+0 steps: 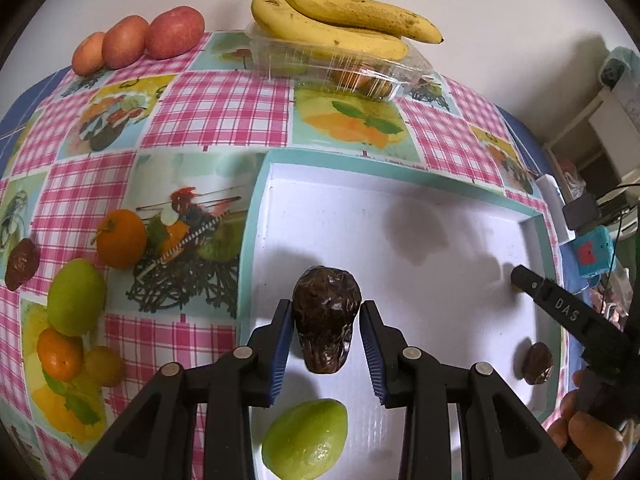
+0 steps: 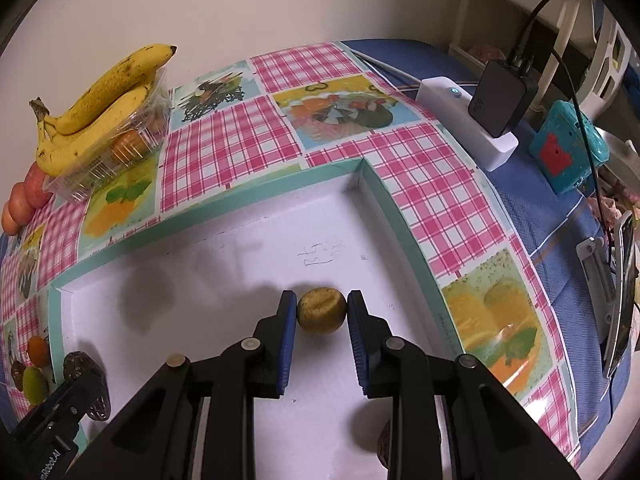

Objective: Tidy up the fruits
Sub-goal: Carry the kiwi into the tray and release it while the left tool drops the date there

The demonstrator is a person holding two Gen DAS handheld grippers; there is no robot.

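Note:
A white tray with a teal rim [image 1: 256, 200] [image 2: 224, 208] lies on the checked tablecloth. My left gripper [image 1: 326, 320] is shut on a dark brown wrinkled fruit [image 1: 326, 316], held over the tray. A green lime [image 1: 306, 444] lies in the tray below it, and a second brown fruit [image 1: 538, 362] lies near the tray's right rim. My right gripper [image 2: 322, 310] is shut on a small yellow-green round fruit [image 2: 321, 310] low over the tray floor. My right gripper's finger [image 1: 560, 312] also shows in the left wrist view.
Bananas [image 1: 340, 12] lie on a clear plastic box [image 1: 340, 64] at the back. Three reddish fruits [image 1: 136, 40] sit back left. Oranges [image 1: 120, 238], a green lime [image 1: 76, 296] and a brown fruit [image 1: 22, 262] lie left of the tray. A white charger block [image 2: 468, 120] stands right.

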